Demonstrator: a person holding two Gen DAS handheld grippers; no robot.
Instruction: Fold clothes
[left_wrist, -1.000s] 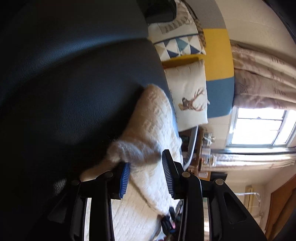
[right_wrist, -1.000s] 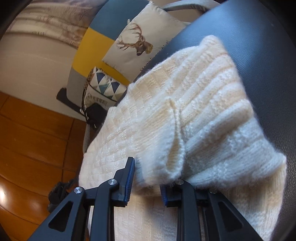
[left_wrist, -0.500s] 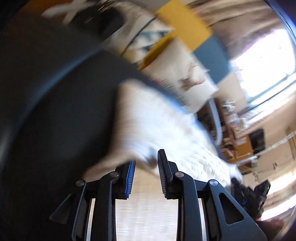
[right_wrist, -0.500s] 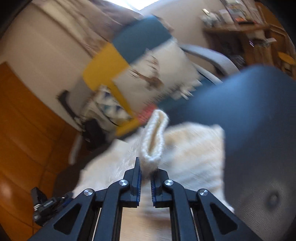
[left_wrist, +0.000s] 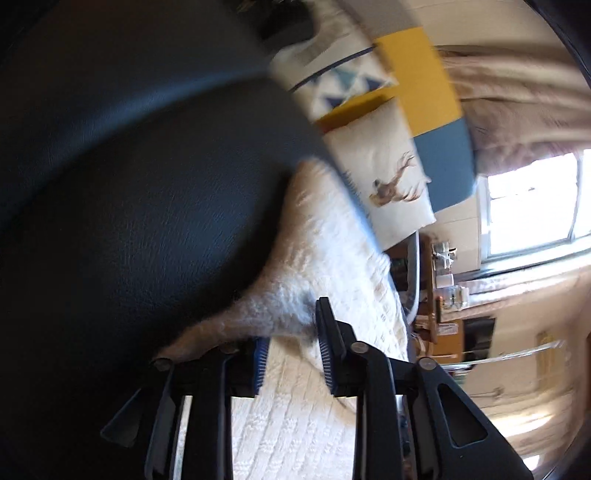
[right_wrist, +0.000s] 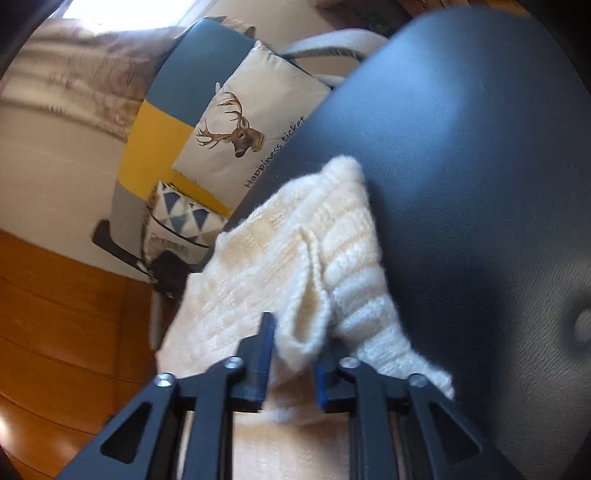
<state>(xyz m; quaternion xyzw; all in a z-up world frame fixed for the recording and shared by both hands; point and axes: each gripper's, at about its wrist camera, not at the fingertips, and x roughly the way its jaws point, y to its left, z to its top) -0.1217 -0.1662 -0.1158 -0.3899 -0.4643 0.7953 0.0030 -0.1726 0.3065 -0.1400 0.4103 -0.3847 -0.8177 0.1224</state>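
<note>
A cream knitted sweater lies on a dark leather seat. My left gripper stands over a bunched edge of it, with the jaws apart and knit lying between them. In the right wrist view the same sweater lies on the seat. My right gripper has its jaws apart around a raised fold of the sweater. Neither gripper pinches the cloth tight.
A deer-print cushion and a triangle-pattern cushion lean on a blue and yellow backrest beyond the seat. A wooden floor lies to the left. A window and cluttered shelves are at the right.
Both grippers were pinched nearly shut on sweater folds and lifted half a second ago. Now both have lowered to the seat and their jaws have opened, letting the folds go.
</note>
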